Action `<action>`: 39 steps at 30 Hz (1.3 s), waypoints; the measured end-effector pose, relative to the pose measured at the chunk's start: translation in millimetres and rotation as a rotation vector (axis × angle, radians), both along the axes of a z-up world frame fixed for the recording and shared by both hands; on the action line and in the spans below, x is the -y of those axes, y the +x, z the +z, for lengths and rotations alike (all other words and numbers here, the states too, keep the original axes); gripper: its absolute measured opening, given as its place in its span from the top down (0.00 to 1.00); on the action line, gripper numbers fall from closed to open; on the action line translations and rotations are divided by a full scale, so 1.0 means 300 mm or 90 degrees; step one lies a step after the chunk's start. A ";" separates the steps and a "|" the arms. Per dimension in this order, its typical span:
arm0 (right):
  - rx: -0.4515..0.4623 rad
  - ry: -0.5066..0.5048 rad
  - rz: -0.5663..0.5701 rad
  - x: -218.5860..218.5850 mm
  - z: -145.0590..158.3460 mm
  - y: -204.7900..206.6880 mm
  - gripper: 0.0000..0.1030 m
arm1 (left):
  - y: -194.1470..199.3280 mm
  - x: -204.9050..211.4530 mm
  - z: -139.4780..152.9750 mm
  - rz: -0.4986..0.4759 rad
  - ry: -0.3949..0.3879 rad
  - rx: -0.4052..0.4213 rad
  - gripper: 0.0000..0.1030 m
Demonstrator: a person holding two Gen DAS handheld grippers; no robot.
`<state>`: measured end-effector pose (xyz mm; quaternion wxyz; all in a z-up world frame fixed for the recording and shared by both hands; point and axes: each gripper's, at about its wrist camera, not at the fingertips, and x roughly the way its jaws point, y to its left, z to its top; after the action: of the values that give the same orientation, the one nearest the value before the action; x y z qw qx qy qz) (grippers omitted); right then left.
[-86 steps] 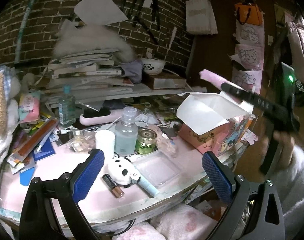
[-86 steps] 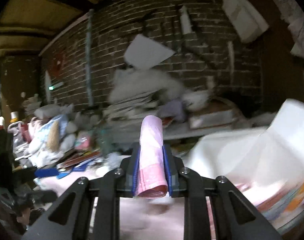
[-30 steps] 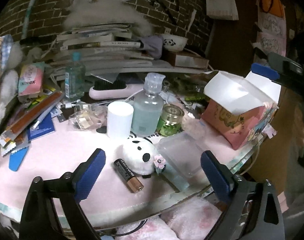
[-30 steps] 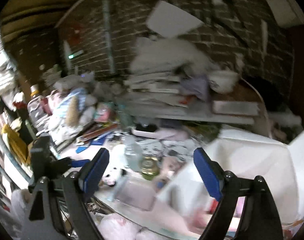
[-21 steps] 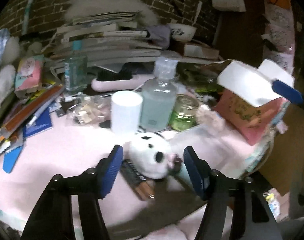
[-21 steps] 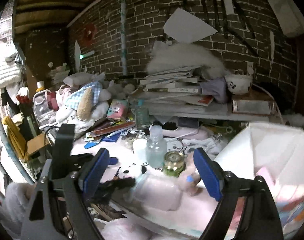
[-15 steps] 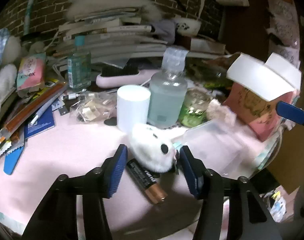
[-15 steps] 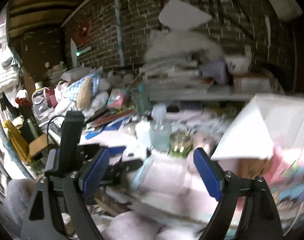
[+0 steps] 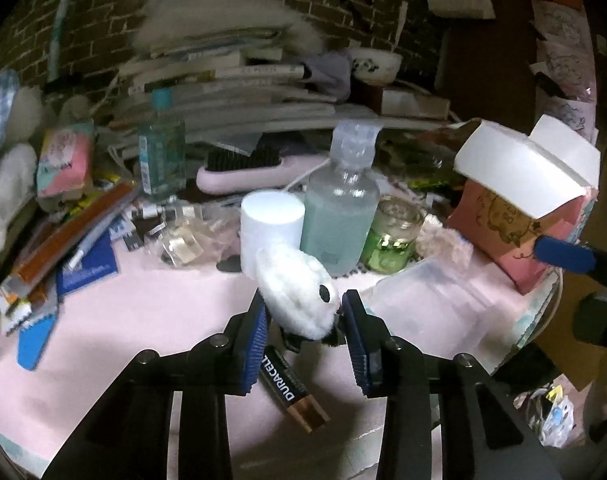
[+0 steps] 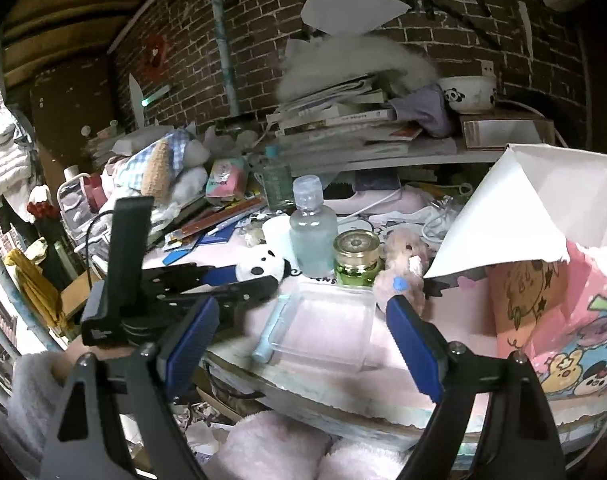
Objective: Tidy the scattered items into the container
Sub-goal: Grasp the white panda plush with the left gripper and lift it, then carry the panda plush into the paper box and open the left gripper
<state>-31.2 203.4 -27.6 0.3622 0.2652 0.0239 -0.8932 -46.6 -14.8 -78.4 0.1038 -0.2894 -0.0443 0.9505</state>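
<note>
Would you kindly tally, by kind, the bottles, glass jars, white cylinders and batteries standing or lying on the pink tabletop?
Bottles: 2 (large clear bottle, small teal-capped bottle)
Glass jars: 1 (green jar)
White cylinders: 1 (white cylinder)
Batteries: 1 (battery)
Total: 5

A dark brick wall (image 10: pixel 443 36) with pale mortar is seen behind the table (image 9: pixel 151 312), whose top is covered in pink. A vertical pipe (image 10: pixel 223 36) is fixed to the wall. The room is dimly lit; upper corners are lost in shadow.
</note>
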 end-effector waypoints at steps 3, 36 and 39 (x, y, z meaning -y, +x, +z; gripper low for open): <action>0.003 -0.001 -0.004 -0.001 -0.009 -0.008 0.18 | 0.019 0.009 0.031 -0.006 0.009 -0.016 0.70; 0.050 -0.003 -0.122 -0.090 -0.079 -0.055 0.18 | -0.241 -0.594 0.507 -0.404 0.016 0.056 0.70; 0.052 -0.005 -0.125 -0.097 -0.080 -0.054 0.18 | -0.286 -0.660 0.505 -0.418 0.014 0.104 0.70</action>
<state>-47.3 232.4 -51.6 0.2746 0.3009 -0.0207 -0.9130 -132.3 183.2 73.2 0.4039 -0.3625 0.0332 0.8393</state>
